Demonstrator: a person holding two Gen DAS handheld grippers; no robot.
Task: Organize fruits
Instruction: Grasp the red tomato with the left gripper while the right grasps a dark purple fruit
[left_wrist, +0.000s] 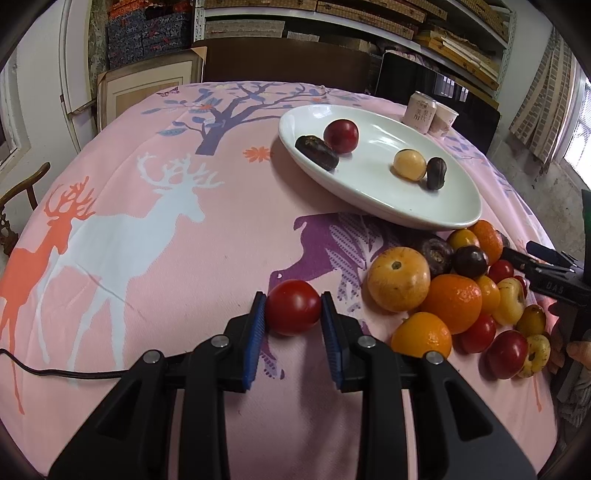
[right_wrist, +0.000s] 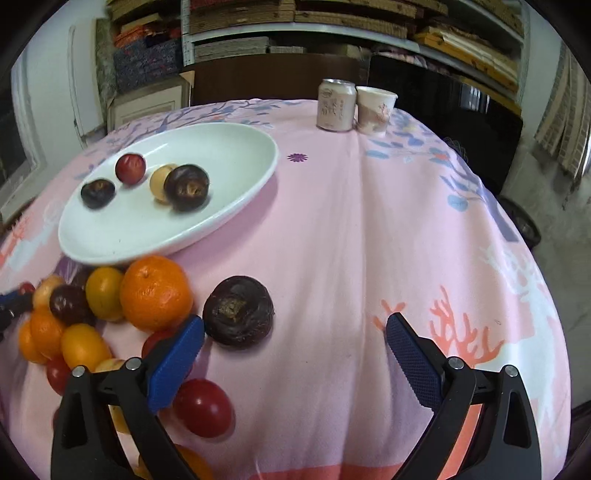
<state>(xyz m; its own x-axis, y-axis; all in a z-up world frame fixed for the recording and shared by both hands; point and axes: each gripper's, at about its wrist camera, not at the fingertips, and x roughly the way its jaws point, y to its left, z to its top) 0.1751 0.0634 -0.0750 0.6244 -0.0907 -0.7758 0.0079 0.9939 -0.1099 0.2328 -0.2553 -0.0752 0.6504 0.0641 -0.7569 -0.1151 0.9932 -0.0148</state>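
Plate (left_wrist: 424, 210) w/ 4 fruits behind fruit pile (left_wrist: 458, 295); can (right_wrist: 335, 105) & cup (right_wrist: 375, 110) at far edge.

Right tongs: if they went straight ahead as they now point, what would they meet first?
Probably bare pink tablecloth: the open right tongs point past the dark fruit, toward the can far off. Depth is unclear.

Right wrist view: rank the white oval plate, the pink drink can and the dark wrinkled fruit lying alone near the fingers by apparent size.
1. White oval plate, plainly largest.
2. and 3. Unsure: the dark wrinkled fruit looks bigger than the pink drink can, but it lies far nearer the camera.
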